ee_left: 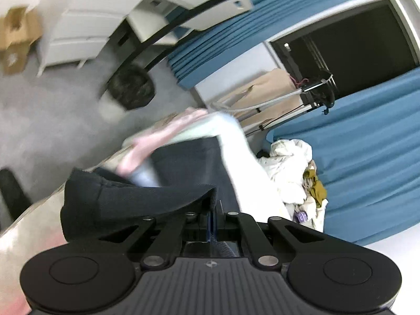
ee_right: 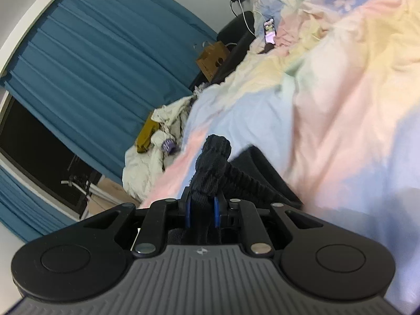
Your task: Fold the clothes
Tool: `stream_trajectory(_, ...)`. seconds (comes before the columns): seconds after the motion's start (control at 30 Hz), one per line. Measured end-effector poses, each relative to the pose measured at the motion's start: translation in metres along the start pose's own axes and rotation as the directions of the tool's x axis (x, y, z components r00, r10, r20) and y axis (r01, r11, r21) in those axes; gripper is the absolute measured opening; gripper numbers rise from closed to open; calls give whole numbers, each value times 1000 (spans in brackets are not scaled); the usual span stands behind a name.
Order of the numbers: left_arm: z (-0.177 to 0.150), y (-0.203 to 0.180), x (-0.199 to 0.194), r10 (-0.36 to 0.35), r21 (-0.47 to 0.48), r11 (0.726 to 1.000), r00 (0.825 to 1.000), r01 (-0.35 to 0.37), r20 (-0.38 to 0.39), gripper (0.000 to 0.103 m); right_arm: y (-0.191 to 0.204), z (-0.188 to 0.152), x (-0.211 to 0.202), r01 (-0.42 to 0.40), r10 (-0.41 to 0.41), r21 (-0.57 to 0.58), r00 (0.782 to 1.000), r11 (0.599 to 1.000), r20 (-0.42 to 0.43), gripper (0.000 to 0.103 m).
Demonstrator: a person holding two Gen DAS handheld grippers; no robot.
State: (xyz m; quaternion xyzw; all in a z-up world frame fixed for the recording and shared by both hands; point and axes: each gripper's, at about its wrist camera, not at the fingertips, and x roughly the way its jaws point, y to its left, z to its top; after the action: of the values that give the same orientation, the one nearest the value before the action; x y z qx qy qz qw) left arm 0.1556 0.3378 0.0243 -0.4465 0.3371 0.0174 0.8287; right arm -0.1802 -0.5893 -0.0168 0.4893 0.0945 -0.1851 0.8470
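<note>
Both the left gripper [ee_left: 213, 216] and right gripper [ee_right: 202, 207] are clamped on a dark ribbed-knit garment [ee_left: 136, 199], lifted over the pastel patchwork bedcover [ee_right: 328, 110]. It looks mid-fold; next it probably needs laying flat.

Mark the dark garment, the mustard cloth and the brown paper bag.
dark garment [ee_right: 214, 152]: right wrist view, bunched end above the gripper
mustard cloth [ee_right: 147, 135]: right wrist view, its middle
brown paper bag [ee_right: 211, 59]: right wrist view, front face

Blue curtains [ee_right: 105, 60], pastel duvet [ee_right: 328, 105], white drawers [ee_left: 78, 26], cardboard box [ee_left: 15, 34].
</note>
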Motion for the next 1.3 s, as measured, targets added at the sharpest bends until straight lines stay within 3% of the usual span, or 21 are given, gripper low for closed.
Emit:
stream_trajectory(0.13, 16, -83, 76, 63, 77, 995, 997, -66, 40, 2, 3, 22, 60, 26, -27, 25, 999, 999, 19, 16)
stream_trajectory(0.23, 10, -129, 151, 136, 164, 976, 989, -145, 65, 2, -4, 28, 110, 65, -67, 44, 997, 997, 29, 16)
stream_trajectory(0.4, -10, -129, 221, 147, 260, 952, 986, -164, 83, 4, -26, 24, 169, 109, -110, 20, 994, 994, 22, 16)
stream_trajectory(0.5, -23, -126, 260, 148, 315, 934, 985, -170, 94, 19, -33, 21, 188, 117, -117, -3, 993, 993, 12, 17)
stream_trajectory(0.57, -31, -124, 286, 148, 351, 920, 984, -175, 101, 57, -34, 19, 195, 120, -120, -22, 993, 993, 9, 18)
stream_trajectory(0.67, -37, -112, 264, 52, 353, 932, 994, -82, 95, 90, -24, 15, 195, 115, -114, -94, 993, 989, 10, 27)
stream_trajectory(0.73, -41, -102, 237, -21, 339, 941, 996, -9, 86, 94, -19, 13, 184, 81, -78, -120, 997, 989, 28, 49)
stream_trajectory(0.77, -45, -96, 223, -60, 330, 944, 995, 29, 82, 98, -17, 12, 176, 59, -53, -127, 997, 990, 47, 70)
stream_trajectory(0.8, -49, -90, 207, -93, 319, 946, 992, 62, 83, 100, -15, 10, 167, 37, -28, -134, 997, 990, 65, 84)
stream_trajectory(0.9, -62, -66, 159, -168, 281, 950, 981, 135, 98, 103, -12, 4, 132, -8, 25, -159, 994, 987, 107, 94)
stream_trajectory(1.0, -70, -37, 121, -187, 207, 965, 977, 163, 103, 103, -9, -7, 93, 34, 3, -220, 986, 975, 168, 103)
stream_trajectory(1.03, -71, -31, 114, -169, 180, 972, 981, 149, 101, 103, -9, -10, 80, 60, -12, -240, 981, 969, 194, 103)
stream_trajectory(1.17, -70, -5, 93, -76, 106, 992, 992, 65, 103, 103, -31, -24, 55, 65, -40, -174, 989, 983, 139, 103)
stream_trajectory(1.3, -79, 25, 91, 6, 77, 997, 1000, -8, 22, 103, -56, -44, 45, 68, -67, -10, 994, 998, 88, 103)
